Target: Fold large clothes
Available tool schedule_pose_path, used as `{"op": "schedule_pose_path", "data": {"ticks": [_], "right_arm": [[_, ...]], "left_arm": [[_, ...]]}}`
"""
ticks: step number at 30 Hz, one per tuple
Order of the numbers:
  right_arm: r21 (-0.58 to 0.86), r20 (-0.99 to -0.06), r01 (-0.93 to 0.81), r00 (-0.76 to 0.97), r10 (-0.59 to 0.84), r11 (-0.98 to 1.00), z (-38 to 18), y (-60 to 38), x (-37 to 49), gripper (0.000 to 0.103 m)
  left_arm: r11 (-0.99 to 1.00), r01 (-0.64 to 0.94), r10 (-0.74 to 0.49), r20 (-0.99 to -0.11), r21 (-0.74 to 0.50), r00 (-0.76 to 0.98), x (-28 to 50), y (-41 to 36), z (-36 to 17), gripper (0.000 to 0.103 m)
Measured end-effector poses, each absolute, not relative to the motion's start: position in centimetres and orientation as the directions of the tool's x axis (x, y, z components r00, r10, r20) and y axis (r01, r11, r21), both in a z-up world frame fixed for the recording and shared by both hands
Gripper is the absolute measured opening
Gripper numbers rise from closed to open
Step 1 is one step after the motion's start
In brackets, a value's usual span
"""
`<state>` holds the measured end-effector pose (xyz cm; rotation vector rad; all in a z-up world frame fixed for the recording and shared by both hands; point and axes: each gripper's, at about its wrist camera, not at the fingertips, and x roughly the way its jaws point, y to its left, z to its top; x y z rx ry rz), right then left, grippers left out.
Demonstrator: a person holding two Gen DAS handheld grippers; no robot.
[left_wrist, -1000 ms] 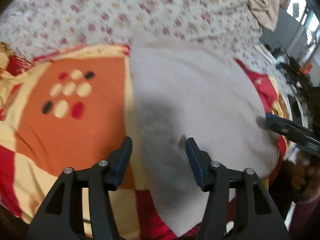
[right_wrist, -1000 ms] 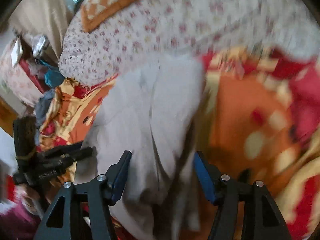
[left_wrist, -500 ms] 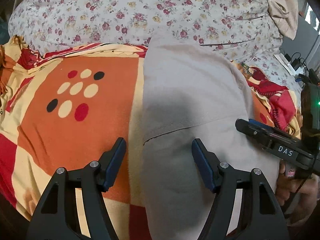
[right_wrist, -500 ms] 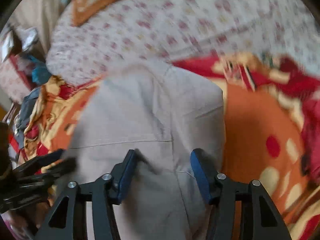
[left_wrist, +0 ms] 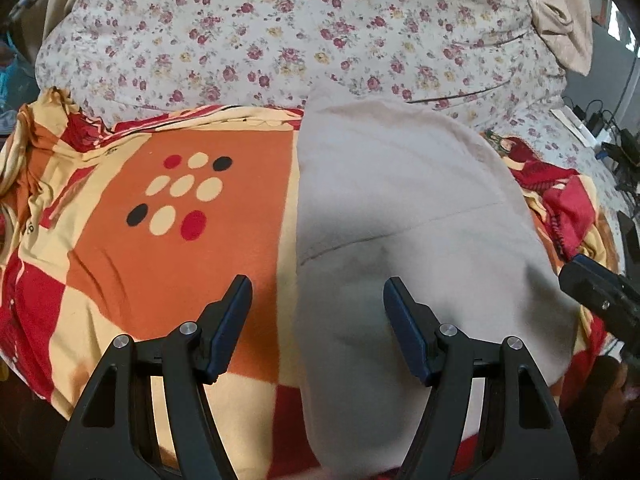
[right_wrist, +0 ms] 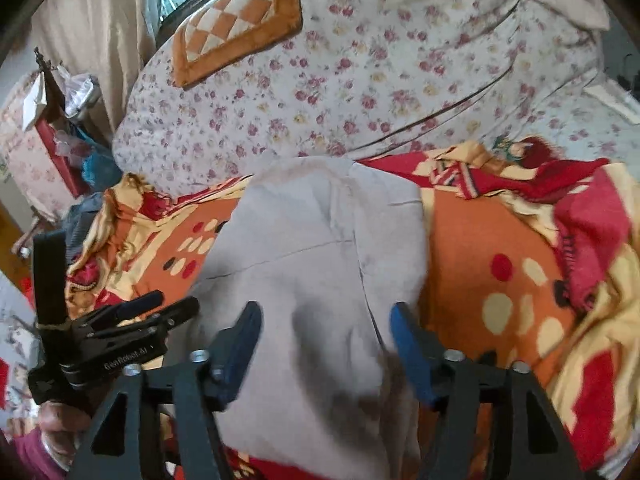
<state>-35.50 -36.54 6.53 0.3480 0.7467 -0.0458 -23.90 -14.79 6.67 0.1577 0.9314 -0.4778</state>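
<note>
The left gripper (left_wrist: pixel 318 312) hangs with its jaws spread wide and nothing between them. Its left finger sits over the orange, red and cream blanket (left_wrist: pixel 160 248), its right finger over the beige garment (left_wrist: pixel 400 220), straddling the garment's left edge. The garment lies flat on the blanket, stretching ahead of this gripper toward the floral quilt (left_wrist: pixel 280 40). A seam crosses it just ahead of the fingertips. Its near end is cut off by the frame bottom, so its full shape cannot be made out.

The right gripper (right_wrist: pixel 326 332) is likewise fully parted and empty, both fingers above the garment (right_wrist: pixel 312 240), whose right edge lies under the right finger. The cloth nearest the fingers is blurred. Left of it the other gripper appears side-on; from there its jaw gap is hard to judge. A checked cushion (right_wrist: pixel 236 36) rests far ahead on the quilt.
</note>
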Motion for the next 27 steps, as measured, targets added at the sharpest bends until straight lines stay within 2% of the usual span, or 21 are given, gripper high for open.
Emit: {"op": "schedule_pose_path", "data": {"ticks": [4, 8, 17, 20, 27], "right_arm": [[0.226, -0.672, 0.188, 0.740, 0.013, 0.956, 7.1, -35.1, -36.5, 0.072], [0.202, -0.665, 0.193, 0.746, -0.010, 0.960, 7.6, -34.0, -37.0, 0.082], [0.182, -0.673, 0.209, 0.739, -0.033, 0.961, 7.6, -33.1, -37.3, 0.083], [0.176, -0.672, 0.217, 0.739, -0.044, 0.960, 7.7, -33.1, -37.4, 0.087], [0.174, -0.688, 0.226, 0.725, -0.046, 0.958, 7.1, -33.2, -37.2, 0.087]], "left_arm": [[0.887, 0.456, -0.328, -0.795, -0.073, 0.510, -24.8, -14.4, 7.0, 0.069], [0.888, 0.454, -0.339, -0.779, -0.079, 0.527, -25.7, -13.8, 7.5, 0.069], [0.891, 0.450, -0.336, -0.748, -0.056, 0.572, -26.9, -13.5, 8.4, 0.069], [0.889, 0.456, -0.334, -0.750, -0.049, 0.571, -27.2, -13.8, 8.3, 0.069], [0.887, 0.461, -0.327, -0.758, -0.040, 0.564, -27.5, -14.3, 7.9, 0.069]]}}
